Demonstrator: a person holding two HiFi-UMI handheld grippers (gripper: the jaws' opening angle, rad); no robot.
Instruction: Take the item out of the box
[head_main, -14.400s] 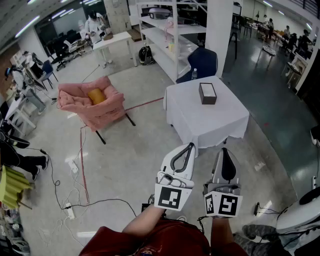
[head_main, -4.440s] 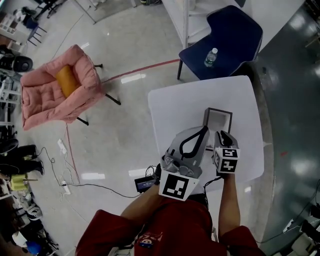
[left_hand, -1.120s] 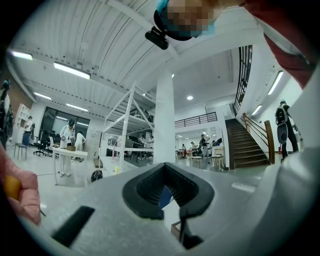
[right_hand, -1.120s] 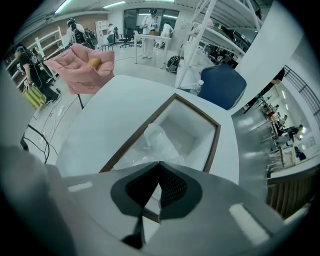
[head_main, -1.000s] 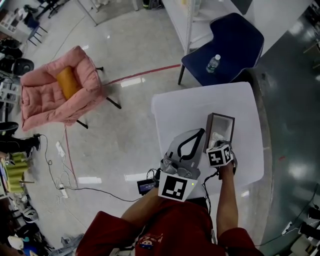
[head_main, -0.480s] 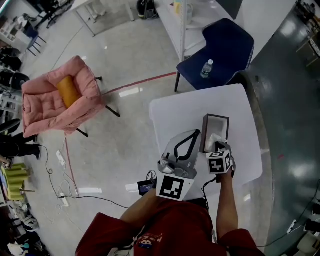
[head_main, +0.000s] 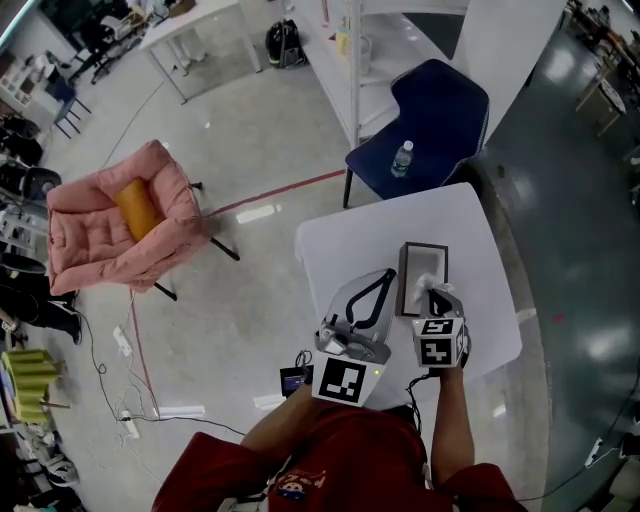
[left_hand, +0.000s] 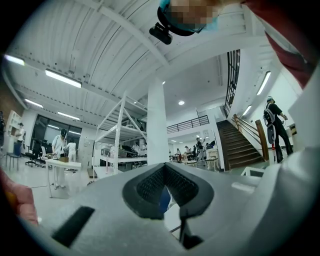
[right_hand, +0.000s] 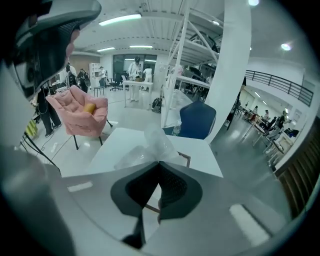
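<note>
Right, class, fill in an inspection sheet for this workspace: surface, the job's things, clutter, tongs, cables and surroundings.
Surface: white table, bare apart from the box.
Job's things: open box stands on the table; a clear plastic bag is held at the box's near end.
Clutter: nothing seen on the table.
Tongs: left tongs shut, holding nothing; right tongs shut on the plastic bag.
Cables: loose cables trail over the floor left of the table.
Surroundings: pink armchair with an orange cushion; blue chair behind the table, with a water bottle on its seat.
</note>
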